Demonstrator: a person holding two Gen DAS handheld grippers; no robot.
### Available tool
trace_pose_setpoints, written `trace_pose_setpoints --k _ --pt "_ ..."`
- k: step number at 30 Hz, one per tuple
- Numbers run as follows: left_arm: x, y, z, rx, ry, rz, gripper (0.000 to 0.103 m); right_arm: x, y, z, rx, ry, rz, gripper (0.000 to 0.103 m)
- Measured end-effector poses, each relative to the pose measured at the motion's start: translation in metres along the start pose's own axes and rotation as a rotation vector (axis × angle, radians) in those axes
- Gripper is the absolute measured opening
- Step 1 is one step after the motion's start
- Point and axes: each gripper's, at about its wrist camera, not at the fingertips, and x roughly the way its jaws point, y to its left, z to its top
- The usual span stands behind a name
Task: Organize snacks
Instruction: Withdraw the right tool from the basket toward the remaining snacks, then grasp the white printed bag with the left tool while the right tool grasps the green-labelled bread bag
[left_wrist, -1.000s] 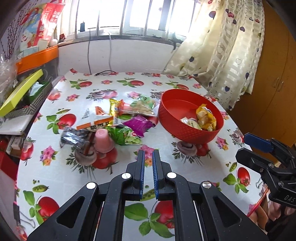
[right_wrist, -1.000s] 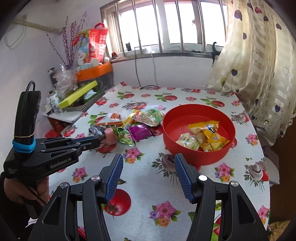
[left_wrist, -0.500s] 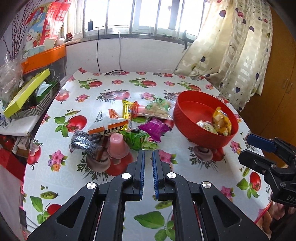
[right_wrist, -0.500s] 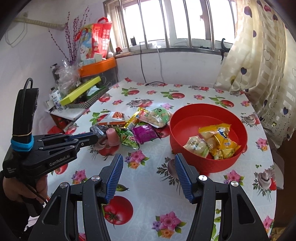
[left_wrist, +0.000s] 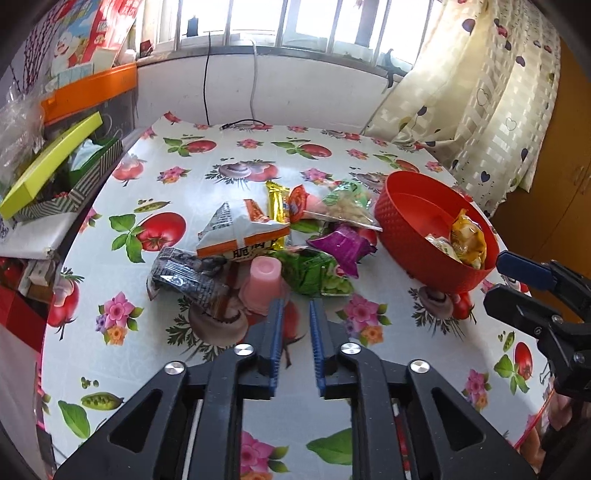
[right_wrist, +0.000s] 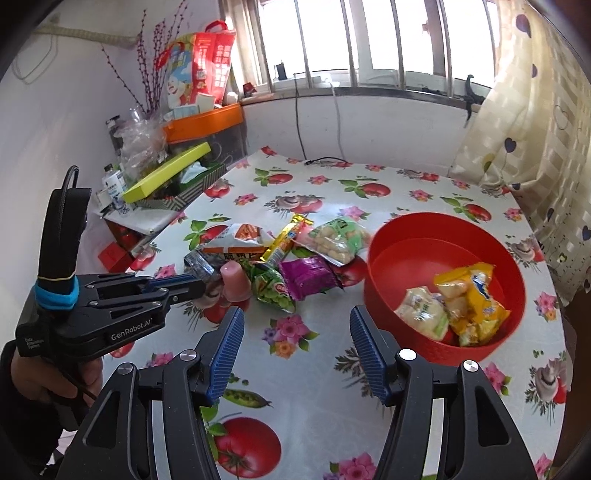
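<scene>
While closer to snacks than second ago, left claw opening, narrow, empty, pink cup just ahead; right claw half-wide, empty, angled down.

"GenRobot.AI" in white on the black side of the left gripper, left of the right gripper's fingers. Small white lettering lower on the same body, too fine to read. Large dark Chinese characters on the white-and-orange snack packet just beyond the left fingers, partly hidden.
</scene>
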Motion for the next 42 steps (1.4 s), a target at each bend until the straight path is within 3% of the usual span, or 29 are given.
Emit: trace_pose_setpoints --k 4,13,25,29,34,38,42 --pt "0.004 0.013 0.003 -0.022 -0.008 -0.006 0.036 0.014 0.004 0.005 -0.011 0.021 0.006 0.059" --pt "0.010 0.039 0.011 -0.056 -0.028 -0.017 0.057 0.046 0.013 0.012 -0.043 0.066 0.035 0.060" --pt "0.018 0.061 0.028 -0.062 -0.049 -0.014 0.061 0.107 0.019 0.015 -0.049 0.167 0.086 0.060" --pt "0.023 0.077 0.030 -0.093 -0.048 -0.005 0.061 0.114 0.020 0.017 -0.050 0.165 0.088 0.060" --pt "0.031 0.076 0.045 -0.096 -0.051 -0.046 0.062 0.116 0.020 0.023 -0.050 0.148 0.082 0.060" --pt "0.054 0.072 0.063 -0.115 -0.016 -0.078 0.065 0.112 0.019 0.027 -0.047 0.135 0.068 0.060" --pt "0.077 0.071 0.076 -0.150 0.015 -0.063 0.065 0.107 0.013 0.034 -0.034 0.117 0.042 0.060"
